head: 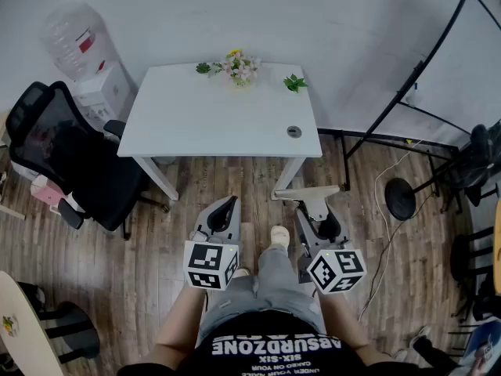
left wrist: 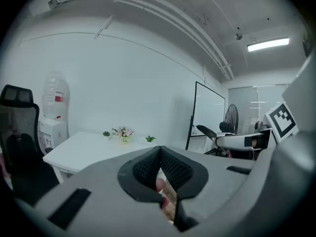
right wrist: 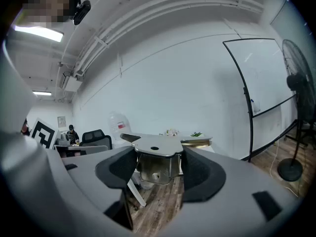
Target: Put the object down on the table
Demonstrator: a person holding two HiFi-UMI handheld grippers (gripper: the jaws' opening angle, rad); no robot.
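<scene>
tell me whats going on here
A person stands before a white table, a tool in each hand. The right tool is closed on a metal bracket-like piece, held in the air short of the table. The left tool is shut with nothing in it. Small flowers sit at the table's far edge.

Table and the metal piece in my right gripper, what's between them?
Only bare wooden floor. The head view shows nothing else between the white table and the metal piece held in the right gripper.
</scene>
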